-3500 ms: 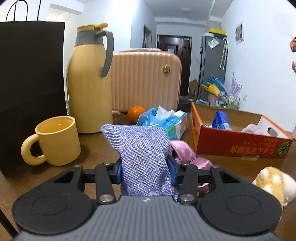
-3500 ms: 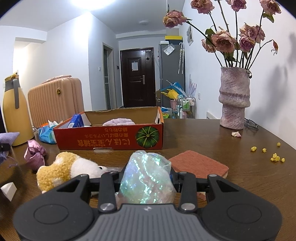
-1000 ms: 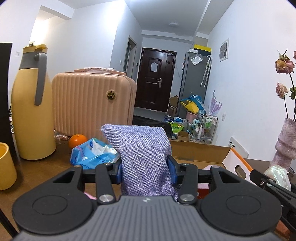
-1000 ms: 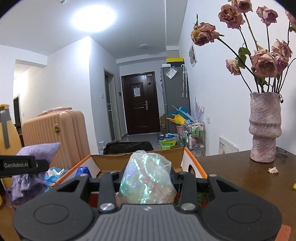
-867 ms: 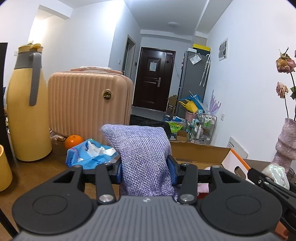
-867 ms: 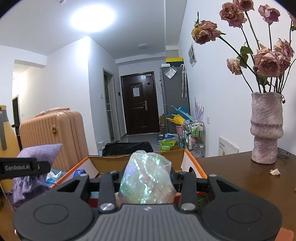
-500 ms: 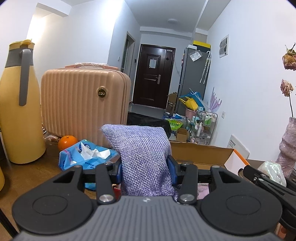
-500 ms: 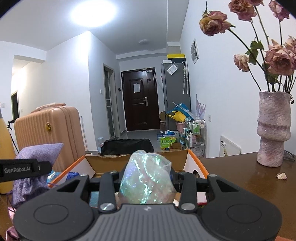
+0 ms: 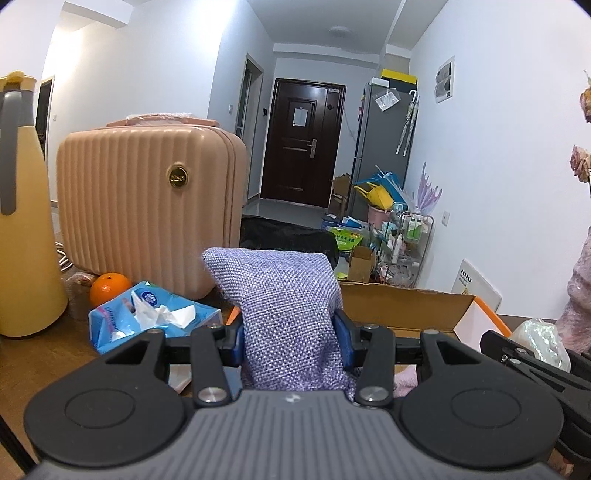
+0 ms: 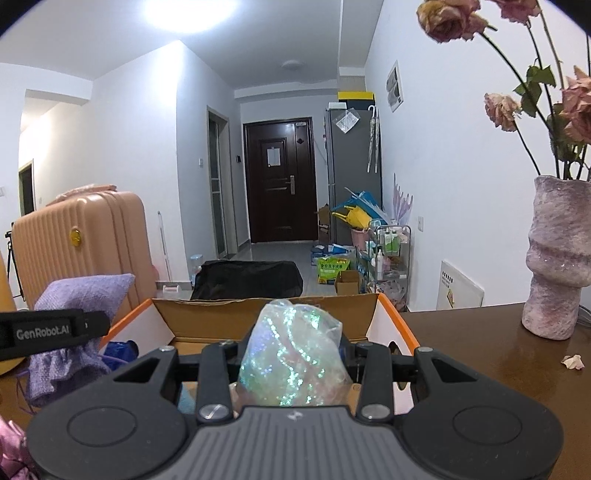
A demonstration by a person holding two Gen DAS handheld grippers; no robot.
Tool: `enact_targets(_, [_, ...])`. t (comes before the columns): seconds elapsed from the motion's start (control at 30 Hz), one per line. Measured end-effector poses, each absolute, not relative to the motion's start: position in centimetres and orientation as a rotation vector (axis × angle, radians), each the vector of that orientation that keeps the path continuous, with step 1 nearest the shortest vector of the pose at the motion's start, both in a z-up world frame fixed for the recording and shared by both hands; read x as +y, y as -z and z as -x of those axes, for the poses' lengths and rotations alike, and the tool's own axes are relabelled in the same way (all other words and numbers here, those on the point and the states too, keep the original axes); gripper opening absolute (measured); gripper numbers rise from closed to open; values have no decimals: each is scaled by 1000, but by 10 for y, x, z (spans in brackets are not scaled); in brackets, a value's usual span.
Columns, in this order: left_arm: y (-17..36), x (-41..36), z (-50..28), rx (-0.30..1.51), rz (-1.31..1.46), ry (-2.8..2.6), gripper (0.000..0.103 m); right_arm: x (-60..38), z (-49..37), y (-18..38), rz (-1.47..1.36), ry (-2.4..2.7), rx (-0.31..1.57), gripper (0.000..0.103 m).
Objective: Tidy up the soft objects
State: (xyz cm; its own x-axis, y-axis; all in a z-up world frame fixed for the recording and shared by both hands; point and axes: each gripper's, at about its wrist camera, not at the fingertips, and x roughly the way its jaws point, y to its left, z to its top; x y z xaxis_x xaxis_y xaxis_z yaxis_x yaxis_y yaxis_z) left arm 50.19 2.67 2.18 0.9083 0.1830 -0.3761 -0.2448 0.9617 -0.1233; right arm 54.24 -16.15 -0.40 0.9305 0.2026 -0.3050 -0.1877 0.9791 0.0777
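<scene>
Both grippers hover over the cardboard box: left gripper clamps a purple pouch, right gripper an iridescent bag

1. Both views are bright and evenly lit; a ceiling light blows out to white glare in the right view.
2. Fisheye bending curves walls and door frames, with dark corners.
3. The desk shows soft reflections; focus is sharp.
</scene>
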Motion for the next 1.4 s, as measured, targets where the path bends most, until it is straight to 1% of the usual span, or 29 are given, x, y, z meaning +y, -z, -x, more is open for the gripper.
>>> enact_targets(0.3, [-21,27,-525,373,159,-229,46,-154,-575,9,-30,-193,367,37])
enact_targets(0.57, [-9,29,-539,399,142,-256,46,-149,-579,21,-14,-201,387,37])
enact_targets(0.63, [-6,30,-541,401,138,-260,47,-148,-579,23,-10,-199,389,38])
enact_targets(0.67, [-6,30,-541,401,139,-259,47,-149,-580,23,-9,-197,390,41])
enact_targets(0.73, [-5,30,-540,397,137,-262,51,-149,-579,24,-9,-191,389,43])
enact_targets(0.77, [-5,30,-540,394,137,-263,52,-150,-578,24,-12,-190,387,47])
enact_targets(0.8, [-4,31,-539,392,139,-265,59,-150,-577,24,-14,-189,385,53])
enact_targets(0.83, [-4,32,-539,389,146,-265,65,-151,-577,25,-15,-186,382,56])
enact_targets(0.87, [-3,34,-539,391,154,-269,68,-151,-577,24,-13,-183,379,63])
enact_targets(0.9, [-3,35,-540,394,158,-276,74,-151,-577,24,-13,-182,377,72])
enact_targets(0.93, [-3,36,-540,394,162,-285,79,-152,-576,25,-15,-182,374,78])
enact_targets(0.97, [-2,37,-540,394,167,-293,82,-152,-575,25,-17,-180,372,91])
enact_targets(1.0, [-2,38,-540,394,170,-300,88,-152,-574,25,-18,-176,367,100])
enact_targets(1.03, [-2,39,-539,392,174,-305,99,-152,-573,25,-19,-174,362,102])
enact_targets(1.07, [-2,40,-539,390,179,-309,103,-152,-572,25,-18,-174,360,103])
enact_targets(1.4, [-4,39,-533,369,177,-321,103,-151,-567,25,-20,-167,360,103])
